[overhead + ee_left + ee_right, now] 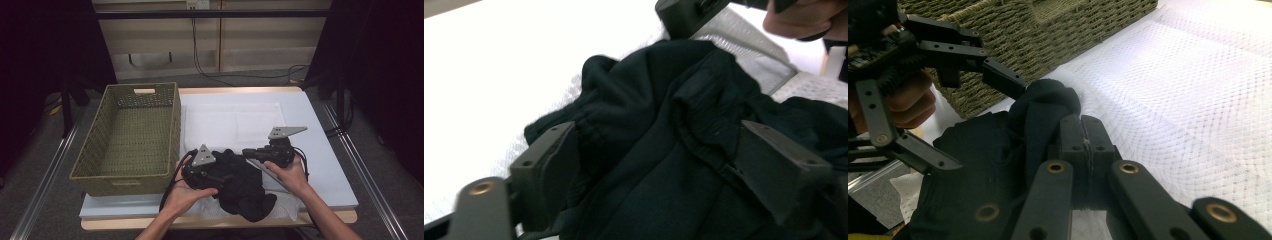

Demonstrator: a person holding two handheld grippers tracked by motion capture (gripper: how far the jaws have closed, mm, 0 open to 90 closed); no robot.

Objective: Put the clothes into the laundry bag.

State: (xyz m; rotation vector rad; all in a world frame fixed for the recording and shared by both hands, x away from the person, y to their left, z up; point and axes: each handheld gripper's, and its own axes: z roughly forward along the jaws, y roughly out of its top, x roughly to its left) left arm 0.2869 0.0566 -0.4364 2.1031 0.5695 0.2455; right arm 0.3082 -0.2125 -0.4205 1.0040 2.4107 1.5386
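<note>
One woven basket [127,140] occupies the left of the table [320,150], just beside a white mesh mat [232,122]. Next, the left gripper [220,175] sits over the black garment [245,187], its jaws spread wide with bunched cloth (an elastic hem, it appears) between them, pads not pressing. The garment lies crumpled at the table's near edge, between both hands. Rightmost, the right gripper [1083,135] has its jaws pressed together; whether they pinch a fold is unclear.
</note>
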